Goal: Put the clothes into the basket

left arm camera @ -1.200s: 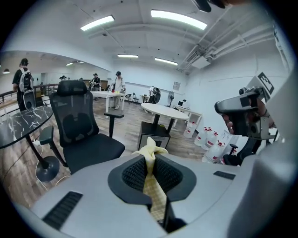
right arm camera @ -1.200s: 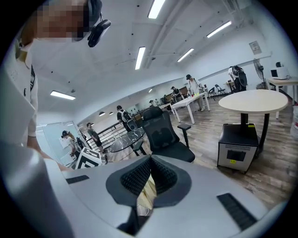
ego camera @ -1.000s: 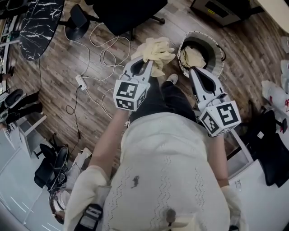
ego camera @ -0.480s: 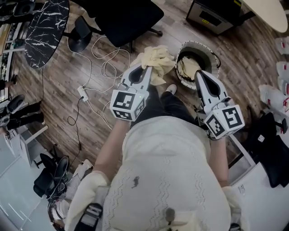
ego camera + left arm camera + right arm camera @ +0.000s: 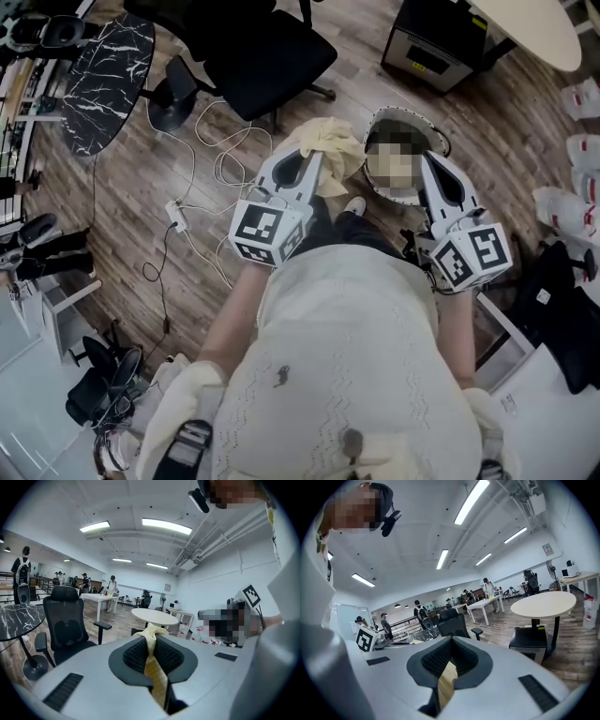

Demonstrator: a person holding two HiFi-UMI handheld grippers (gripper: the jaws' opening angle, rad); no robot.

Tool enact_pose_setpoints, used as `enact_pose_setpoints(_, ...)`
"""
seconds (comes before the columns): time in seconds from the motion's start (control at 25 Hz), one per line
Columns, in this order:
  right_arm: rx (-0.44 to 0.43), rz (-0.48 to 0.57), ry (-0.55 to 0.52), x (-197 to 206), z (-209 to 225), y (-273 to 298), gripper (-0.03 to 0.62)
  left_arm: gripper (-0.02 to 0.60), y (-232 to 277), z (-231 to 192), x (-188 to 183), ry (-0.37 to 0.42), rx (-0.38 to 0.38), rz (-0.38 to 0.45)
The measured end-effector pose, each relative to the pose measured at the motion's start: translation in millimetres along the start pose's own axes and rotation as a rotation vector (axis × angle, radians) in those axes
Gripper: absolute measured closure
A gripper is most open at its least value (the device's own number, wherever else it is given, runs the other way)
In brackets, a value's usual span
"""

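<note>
- a black marble-patterned round table [image 5: 103,80] stands far out to the left of the left tongs, beyond their tips.
- white cables [image 5: 220,141] loop over the wooden floor [image 5: 141,187] just left of the left tongs, with a power strip [image 5: 174,212] beside that gripper's marker cube [image 5: 267,232].
- a black office chair [image 5: 267,52] sits ahead of the left tongs, past their tips.
- the left tongs [image 5: 316,157] are clenched on a pale yellow garment [image 5: 333,148]. in the left gripper view a fold of it runs down between the ribbed pads [image 5: 136,656] and pokes out at the tips.
- the rest of the garment bunches at and beyond the left tongs' tips, on their right side. it is close to the basket's left rim but outside the basket.
- a shoe [image 5: 354,206] shows on the floor between the two tongs.
- the round basket [image 5: 405,113] lies between the two pairs of tips, nearer the right tongs. a mosaic patch covers its inside.
- the right tongs [image 5: 424,159] point at the basket's right rim. their pads are drawn together with no cloth between them, and only floor shows through the gap lower down.
- the right marker cube [image 5: 473,255] sits at that gripper's near end.
- a black box with a grey front [image 5: 431,47] stands ahead of the right tongs, beyond the basket.
- a pale round surface [image 5: 534,28] is further ahead and to their right.
</note>
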State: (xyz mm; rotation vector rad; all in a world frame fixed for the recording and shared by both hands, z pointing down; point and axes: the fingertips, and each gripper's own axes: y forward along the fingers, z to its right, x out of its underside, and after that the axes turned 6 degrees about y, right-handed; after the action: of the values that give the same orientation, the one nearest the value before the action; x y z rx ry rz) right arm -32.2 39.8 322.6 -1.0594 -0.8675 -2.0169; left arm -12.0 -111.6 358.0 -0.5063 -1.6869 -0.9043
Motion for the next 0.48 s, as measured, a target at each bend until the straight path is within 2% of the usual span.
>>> enact_pose_setpoints(0.48, 0.033, 0.054, -0.021, -26, -4, -31, 0.585, 0.540, -20, 29, -33, 0.005, 0.033, 0.049)
